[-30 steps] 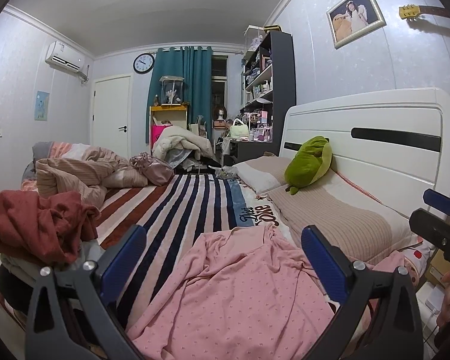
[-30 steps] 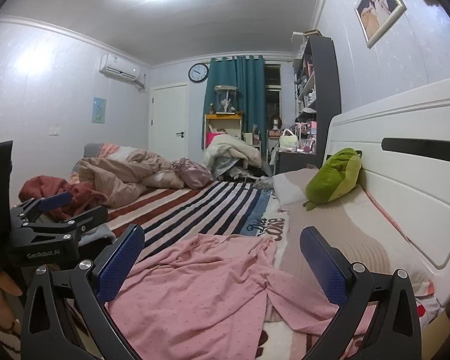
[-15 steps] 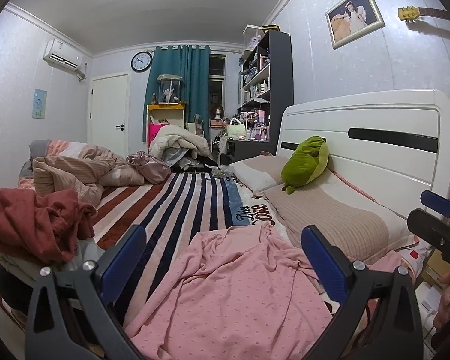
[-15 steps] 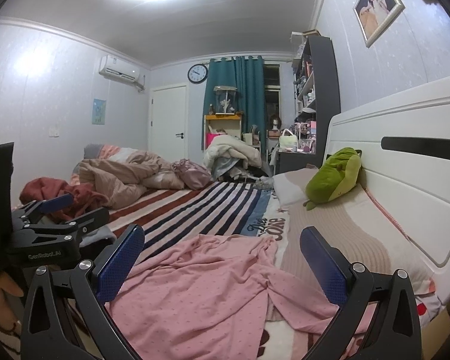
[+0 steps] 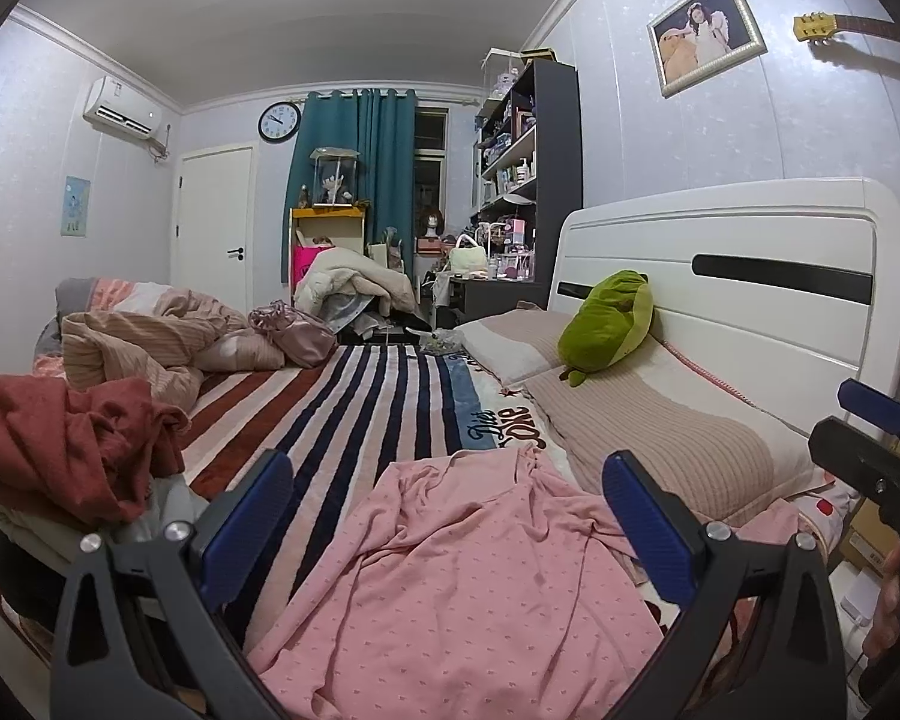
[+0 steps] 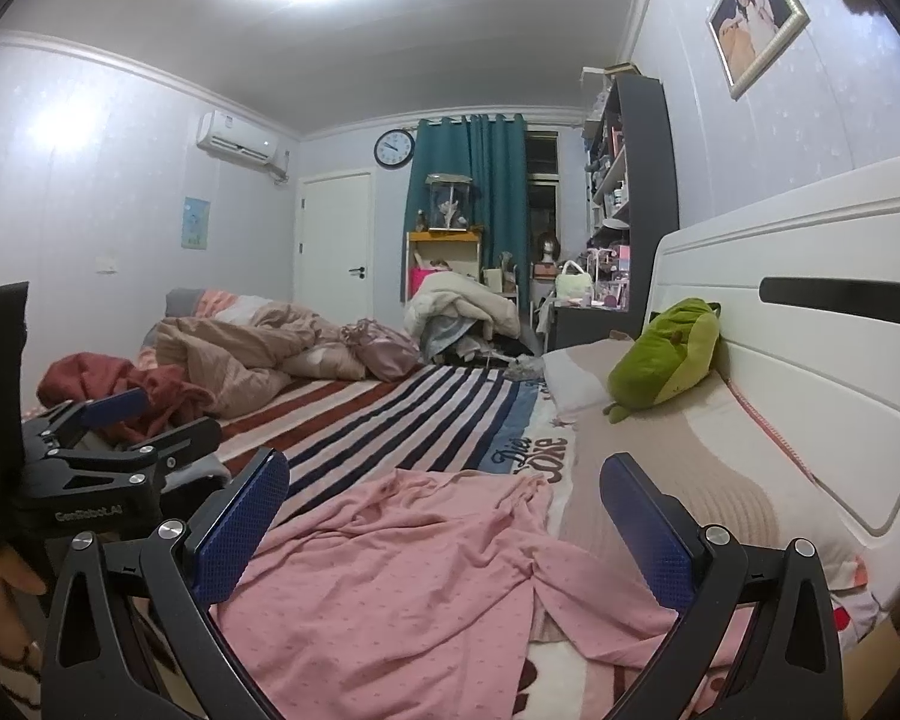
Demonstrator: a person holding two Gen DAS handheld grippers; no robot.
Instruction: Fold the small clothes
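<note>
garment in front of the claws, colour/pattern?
Pink garment, small darker dot print; clearest in left wrist view.

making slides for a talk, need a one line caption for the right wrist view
Open right gripper poised above a rumpled pink garment on the striped bed.

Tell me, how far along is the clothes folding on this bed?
Barely begun. Nothing looks folded yet: the pink garment lies spread and wrinkled on the bed, and a red heap of clothes sits bunched at the side. In hand: nothing; the left gripper and right gripper both hover over the pink garment with jaws wide open. Left to do: grasp it, fold it, then tackle the heap.
</note>
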